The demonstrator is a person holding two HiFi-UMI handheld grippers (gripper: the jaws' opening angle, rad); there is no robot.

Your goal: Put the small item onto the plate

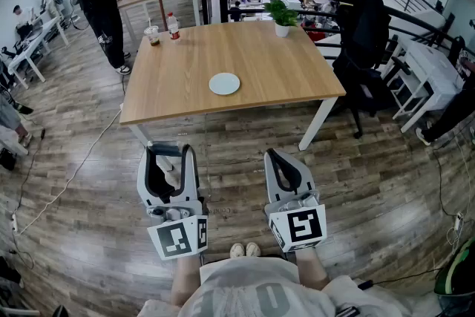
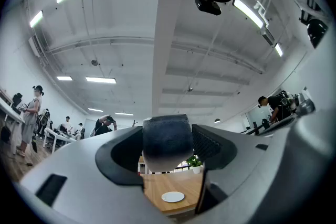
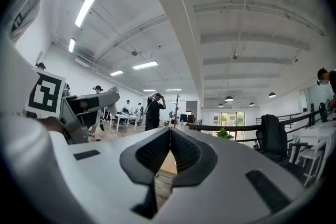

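I am clamping a small dark grey block with a white base (image 2: 167, 140) in my left gripper (image 1: 169, 154); my right gripper (image 1: 272, 154) is holding its jaws together, empty.

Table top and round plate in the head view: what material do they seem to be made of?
The table top looks like wood or a wood-look laminate with a matt finish: it is light brown with fine grain lines. Its white legs may be painted metal. The plate looks like glazed ceramic or plastic: it is plain white and smooth. The picture cannot settle which.
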